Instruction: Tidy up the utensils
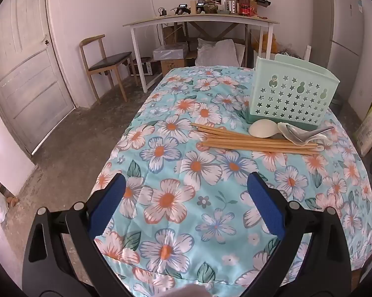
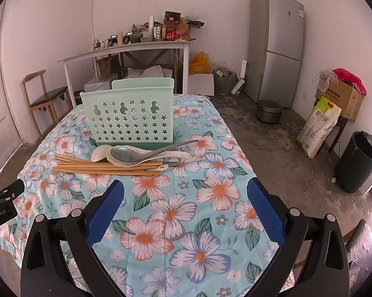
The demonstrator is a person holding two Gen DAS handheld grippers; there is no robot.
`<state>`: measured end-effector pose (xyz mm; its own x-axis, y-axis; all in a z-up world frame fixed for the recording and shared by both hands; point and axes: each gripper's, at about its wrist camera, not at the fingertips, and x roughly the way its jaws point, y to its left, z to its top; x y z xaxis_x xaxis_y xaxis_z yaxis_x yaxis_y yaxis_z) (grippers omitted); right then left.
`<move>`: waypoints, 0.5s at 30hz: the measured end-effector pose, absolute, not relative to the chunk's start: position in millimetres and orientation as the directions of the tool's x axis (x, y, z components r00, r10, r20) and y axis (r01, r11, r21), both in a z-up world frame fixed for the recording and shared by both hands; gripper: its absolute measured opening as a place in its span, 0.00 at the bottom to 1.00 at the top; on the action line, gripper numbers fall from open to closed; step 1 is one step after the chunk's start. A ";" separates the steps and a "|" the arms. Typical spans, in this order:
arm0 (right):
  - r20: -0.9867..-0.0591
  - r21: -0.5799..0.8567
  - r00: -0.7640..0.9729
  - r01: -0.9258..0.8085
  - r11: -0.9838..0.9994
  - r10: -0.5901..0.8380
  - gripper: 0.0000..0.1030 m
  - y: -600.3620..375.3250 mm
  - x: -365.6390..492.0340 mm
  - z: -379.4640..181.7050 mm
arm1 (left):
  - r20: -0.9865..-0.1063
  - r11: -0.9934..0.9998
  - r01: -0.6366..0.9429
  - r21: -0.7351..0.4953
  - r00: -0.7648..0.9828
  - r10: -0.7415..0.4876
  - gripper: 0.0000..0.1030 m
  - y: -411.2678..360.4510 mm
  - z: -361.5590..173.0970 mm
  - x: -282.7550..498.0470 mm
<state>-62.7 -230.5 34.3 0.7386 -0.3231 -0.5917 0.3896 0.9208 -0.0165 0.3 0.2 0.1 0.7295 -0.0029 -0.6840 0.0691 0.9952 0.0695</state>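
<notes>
With both the left gripper and right gripper jaws spread and empty, the chopsticks and spoons heaped before the caddy mid-counter could scatter if one is tugged

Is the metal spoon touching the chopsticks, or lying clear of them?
Cannot tell. In the right wrist view the metal spoon lies in a white ceramic spoon that overlaps the chopsticks; direct contact between metal and chopsticks isn't visible.

Grey fridge, wooden chair, cluttered white table, concrete floor
</notes>
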 end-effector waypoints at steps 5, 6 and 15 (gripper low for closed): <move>-0.594 -0.015 0.738 0.389 0.921 -0.322 0.94 -230.4 -62.7 34.0 | -0.686 0.995 0.073 0.060 0.727 -0.012 0.92 -2.3 1.3 -0.1; -0.594 -0.015 0.737 0.390 0.921 -0.322 0.94 -230.3 -62.8 34.0 | -0.686 0.995 0.074 0.060 0.728 -0.013 0.92 -3.3 1.4 -0.3; -0.593 -0.015 0.738 0.390 0.921 -0.322 0.94 -229.9 -62.2 33.5 | -0.681 0.995 0.082 0.057 0.732 -0.021 0.92 -16.8 1.2 -0.8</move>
<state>-62.2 -229.9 33.5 0.7380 -0.3224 -0.5928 0.3901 0.9207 -0.0151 -0.8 -16.8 1.2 0.7322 -0.0212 -0.6807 0.0821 0.9950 0.0573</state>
